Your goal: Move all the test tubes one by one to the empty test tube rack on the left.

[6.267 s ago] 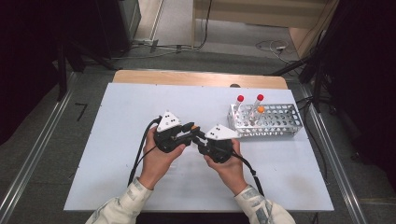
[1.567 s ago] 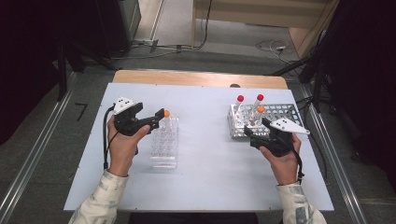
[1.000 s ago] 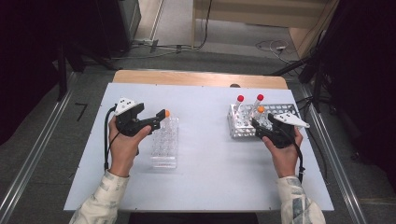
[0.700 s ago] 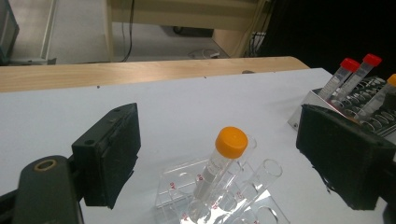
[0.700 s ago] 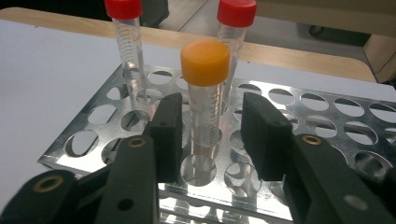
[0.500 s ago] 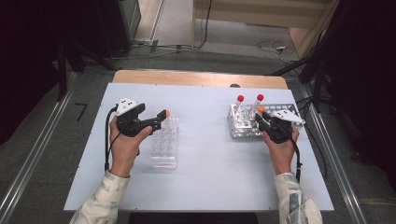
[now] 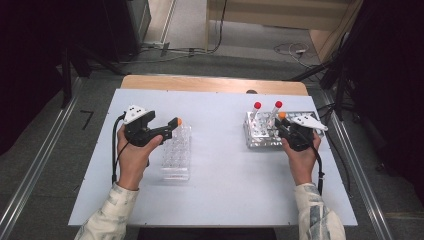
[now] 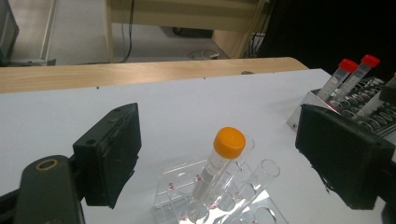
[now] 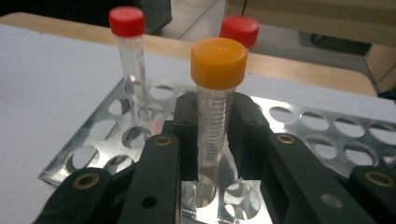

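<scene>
My right gripper [image 9: 215, 140] is shut on an orange-capped tube [image 9: 215, 112] that stands in the metal rack [image 9: 327, 135]; its jaws have just been closing, and both pads now press the tube's sides. Two red-capped tubes [image 7: 257, 106] [image 7: 278, 105] stand in that rack behind it. Over the clear plastic rack [image 7: 176, 155], my left gripper [image 7: 172, 126] stays open. A second orange-capped tube [image 8: 219, 163] leans in that rack between its wide-apart jaws, touching neither.
The white table [image 7: 220, 185] has a wooden strip [image 7: 210, 84] along its far edge. The metal rack [image 7: 255, 137] sits at the right, near the table's side edge. Cables lie on the floor beyond.
The right gripper's jaws have closed onto the orange-capped tube in the metal rack, and that hand shifted slightly left. The left hand has kept still.
</scene>
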Demonstrator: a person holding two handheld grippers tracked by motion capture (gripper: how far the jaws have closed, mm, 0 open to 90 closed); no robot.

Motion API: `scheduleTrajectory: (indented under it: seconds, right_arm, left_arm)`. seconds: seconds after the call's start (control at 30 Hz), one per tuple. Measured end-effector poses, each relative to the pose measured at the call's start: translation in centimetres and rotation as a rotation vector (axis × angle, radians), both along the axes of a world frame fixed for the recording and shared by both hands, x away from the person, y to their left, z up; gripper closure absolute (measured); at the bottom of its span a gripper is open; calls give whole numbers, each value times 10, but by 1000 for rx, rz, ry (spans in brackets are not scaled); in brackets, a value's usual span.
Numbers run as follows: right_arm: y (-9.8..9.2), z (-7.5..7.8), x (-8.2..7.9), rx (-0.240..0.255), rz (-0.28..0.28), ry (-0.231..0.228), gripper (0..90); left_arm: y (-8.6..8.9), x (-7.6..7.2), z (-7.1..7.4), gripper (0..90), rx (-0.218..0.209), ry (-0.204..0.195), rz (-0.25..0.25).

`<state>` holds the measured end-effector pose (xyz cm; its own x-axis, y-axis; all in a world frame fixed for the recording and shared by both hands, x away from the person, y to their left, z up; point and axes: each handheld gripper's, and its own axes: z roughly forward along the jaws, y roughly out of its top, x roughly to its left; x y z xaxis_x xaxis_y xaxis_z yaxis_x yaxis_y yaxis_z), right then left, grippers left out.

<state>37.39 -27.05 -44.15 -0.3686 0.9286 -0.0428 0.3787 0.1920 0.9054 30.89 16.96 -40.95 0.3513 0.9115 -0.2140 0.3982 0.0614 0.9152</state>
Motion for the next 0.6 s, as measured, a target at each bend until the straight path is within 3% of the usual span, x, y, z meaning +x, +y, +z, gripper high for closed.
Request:
scheduleTrajectory:
  seconds: [0.3,0.6]
  right_arm:
    - [-4,44,-23,55,24,-116,721]
    - [7,43,-26,55,83,-75,721]
  left_arm:
    - [0,-1,1,152,0,0,-1]
    - [-1,-2,2,152,-2,-5,-6]
